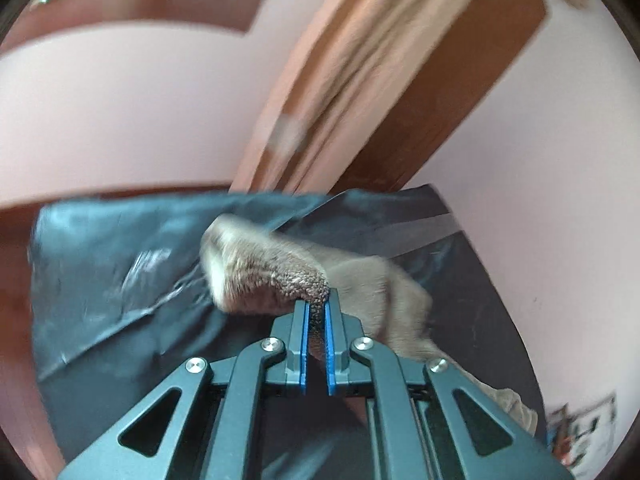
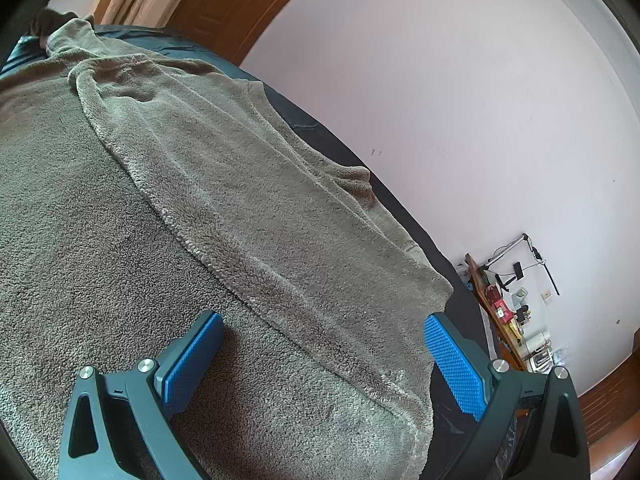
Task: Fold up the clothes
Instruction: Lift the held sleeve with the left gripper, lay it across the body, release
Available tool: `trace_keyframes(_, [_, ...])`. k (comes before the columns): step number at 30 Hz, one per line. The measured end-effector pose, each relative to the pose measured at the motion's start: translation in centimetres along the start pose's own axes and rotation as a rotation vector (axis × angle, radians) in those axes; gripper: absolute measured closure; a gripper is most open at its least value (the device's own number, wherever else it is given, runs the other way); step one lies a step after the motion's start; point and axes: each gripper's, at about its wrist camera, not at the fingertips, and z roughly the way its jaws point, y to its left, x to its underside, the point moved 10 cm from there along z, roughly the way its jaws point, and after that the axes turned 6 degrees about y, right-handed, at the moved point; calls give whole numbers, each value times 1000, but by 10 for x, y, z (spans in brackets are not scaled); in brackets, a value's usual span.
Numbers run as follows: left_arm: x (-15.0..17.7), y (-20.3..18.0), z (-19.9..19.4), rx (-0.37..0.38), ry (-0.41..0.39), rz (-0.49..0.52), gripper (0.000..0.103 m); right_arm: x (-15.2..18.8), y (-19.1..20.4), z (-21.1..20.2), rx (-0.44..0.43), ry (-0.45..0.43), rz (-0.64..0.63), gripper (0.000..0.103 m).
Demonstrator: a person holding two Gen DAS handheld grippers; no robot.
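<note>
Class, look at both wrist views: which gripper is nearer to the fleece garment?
Left. The left gripper is shut on a fold of the fleece garment, touching it. The right gripper is open, hovering above the garment's folded-over edge without gripping.

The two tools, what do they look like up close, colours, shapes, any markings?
Both match. The left tool has dark teal-grey linkage arms with triangular cut-outs, round silver pivot screws and thin blue pads lining its fingers. The right tool shows the same dark frame, silver screws and cut-outs, with broad blue pads in a fine knobbly grid texture. No cables, lettering or sleeves are visible.
</note>
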Motion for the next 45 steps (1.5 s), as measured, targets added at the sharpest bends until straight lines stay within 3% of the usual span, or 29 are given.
trace_keyframes(5, [6,-75,-32,68,-86,216,96,0,0,0,1,-1,0,1])
trace_keyframes(9, [34,-144,-48,187,-77,378,96,1,-1,1,3,0,4,1])
trace_keyframes(13, [94,-205,-60,299,-9,567,96,1,-3,1,6,3,13,1])
trace_keyframes(18, [172,-254,-74,407,84,747,96,2,-5,1,9,6,24,1])
trace_keyframes(25, [269,-298,-75,510,299,882,96,2,-8,2,14,11,40,1])
trace_keyframes(30, [333,-296,-89,560,426,1026,94,3,-14,1,5,7,73,1])
trace_keyframes(32, [345,-291,-87,546,472,1063,91,3,-17,0,-2,3,93,1])
trace_keyframes(33, [347,-289,-86,537,480,1069,83,3,-19,0,-6,1,103,1])
trace_keyframes(35, [349,-283,-84,527,497,1078,59,3,-22,0,-14,-3,122,1])
trace_keyframes(37, [349,-281,-87,547,496,1081,23,3,-25,-1,-21,-7,142,1])
trace_keyframes(45, [368,-282,-104,619,460,1171,21,2,-39,-4,-51,-24,220,1])
